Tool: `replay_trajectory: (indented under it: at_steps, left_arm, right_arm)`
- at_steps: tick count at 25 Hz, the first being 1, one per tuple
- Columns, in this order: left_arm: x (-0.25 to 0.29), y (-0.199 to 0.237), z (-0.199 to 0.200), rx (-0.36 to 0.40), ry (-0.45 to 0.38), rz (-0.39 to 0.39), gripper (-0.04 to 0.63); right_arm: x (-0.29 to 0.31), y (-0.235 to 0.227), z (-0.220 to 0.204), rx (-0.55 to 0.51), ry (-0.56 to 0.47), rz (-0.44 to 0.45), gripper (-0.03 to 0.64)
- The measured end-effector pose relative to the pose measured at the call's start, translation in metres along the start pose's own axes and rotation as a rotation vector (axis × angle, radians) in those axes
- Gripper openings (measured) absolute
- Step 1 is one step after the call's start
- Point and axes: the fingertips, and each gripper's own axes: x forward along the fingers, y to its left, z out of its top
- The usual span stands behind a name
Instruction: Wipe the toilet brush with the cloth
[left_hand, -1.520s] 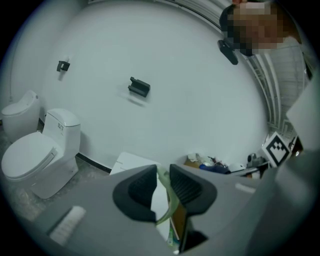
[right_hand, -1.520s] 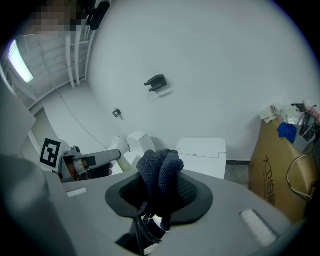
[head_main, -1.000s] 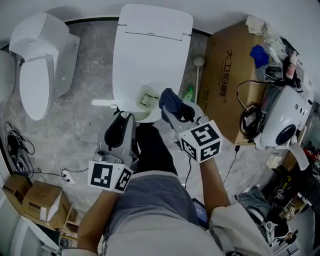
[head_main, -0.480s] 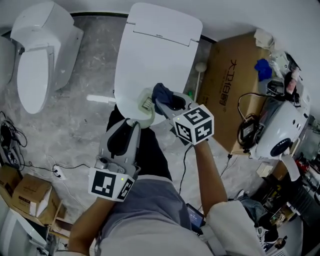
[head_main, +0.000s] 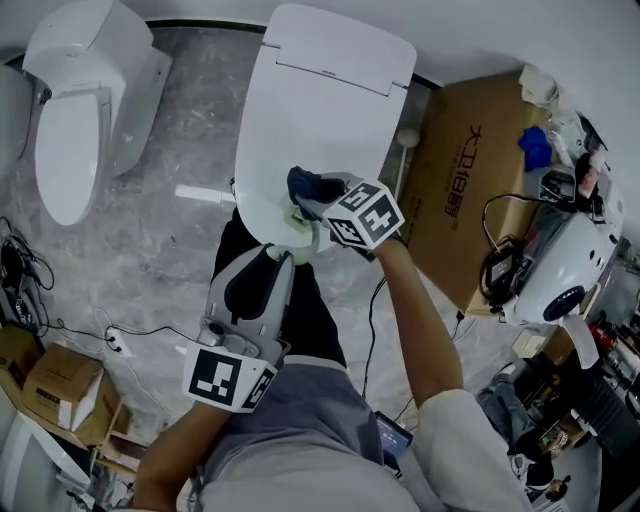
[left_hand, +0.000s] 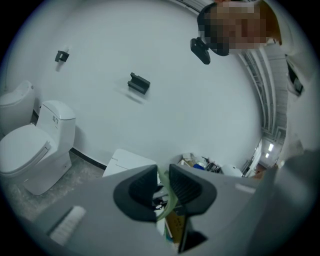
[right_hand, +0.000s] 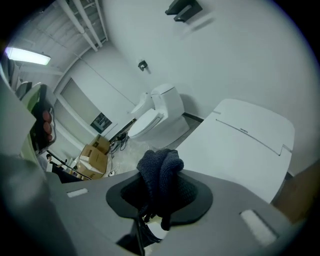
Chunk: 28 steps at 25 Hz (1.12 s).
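Left gripper clenched on brush: thin pale green edge pinched between dark pads, narrow gap only. Green brush part sits just past left jaw tips. Right gripper clamped on dark blue cloth, bunched wad bulging out past its jaws. Cloth just above brush, right jaw tips close to left ones; contact between cloth and brush unclear. Both tips over near edge of closed white toilet.
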Motion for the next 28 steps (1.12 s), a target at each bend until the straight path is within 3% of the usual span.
replay_trajectory:
  at_steps: [15,20,28]
  left_arm:
    - [0.006,0.0,0.001,0.04,0.01,-0.026,0.0]
    - [0.011,0.002,0.003,0.037,0.002,-0.026,0.0]
    - [0.013,0.005,-0.005,0.003,0.057,-0.03,0.0]
  right_arm:
    - [0.063,-0.02,-0.024,-0.026,0.187,0.046,0.101]
    - [0.075,-0.025,-0.027,-0.047,0.254,0.066,0.101]
    - [0.096,-0.029,-0.031,-0.041,0.382,0.118,0.103]
